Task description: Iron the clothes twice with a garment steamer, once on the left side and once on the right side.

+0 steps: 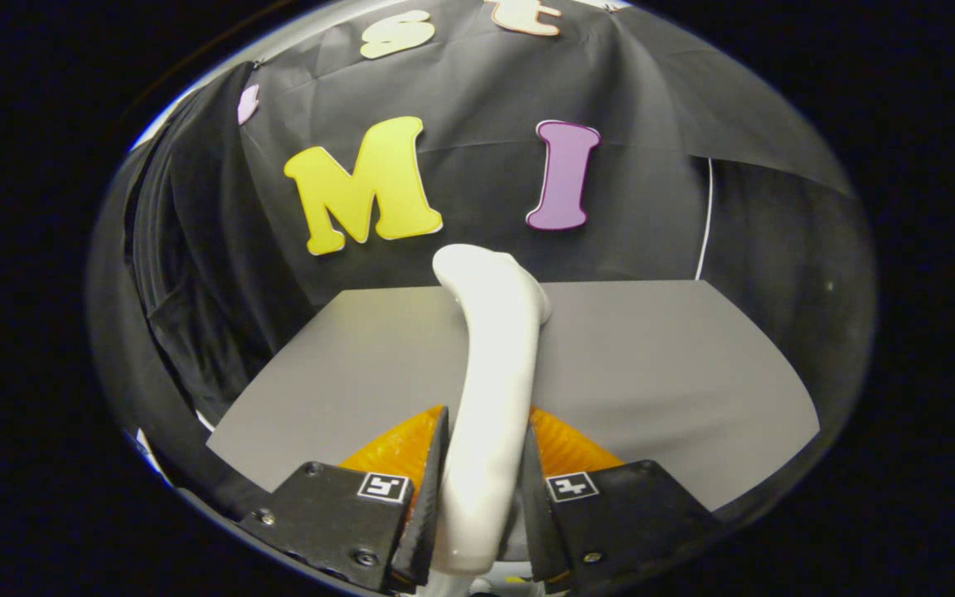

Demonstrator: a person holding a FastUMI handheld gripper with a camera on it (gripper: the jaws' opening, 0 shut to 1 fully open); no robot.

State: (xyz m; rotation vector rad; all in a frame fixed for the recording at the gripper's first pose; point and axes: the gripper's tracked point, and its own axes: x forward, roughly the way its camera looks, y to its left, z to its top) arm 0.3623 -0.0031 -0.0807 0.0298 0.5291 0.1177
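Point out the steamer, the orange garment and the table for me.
Steamer point(490, 373): gripper view, mid-handle, held between the claw's fingers.
Orange garment point(564, 448): gripper view, visible patch just beside the steamer handle, under it.
Table point(676, 365): gripper view, bare grey top beyond the fingers.

Item: handheld two-finger gripper point(484, 419), seen from its own camera.

- Fingers point(428, 497) – two narrow, wedge-shaped blades that tapered toward the tips, with ribbed, textured inner faces. Both pressed against the white handle of the garment steamer point(490, 373) that stood between them.
- Finger mounts – a left block point(324, 522) and a right block point(635, 510), both angular and flat-topped with bevelled outer corners.
- Markings – one small square black-and-white tag on each block, left tag point(384, 487) and right tag point(571, 487), each close to the inner edge.
- Fasteners – round metal screws point(366, 558) were set into the block faces, three visible on the left block and one on the right.
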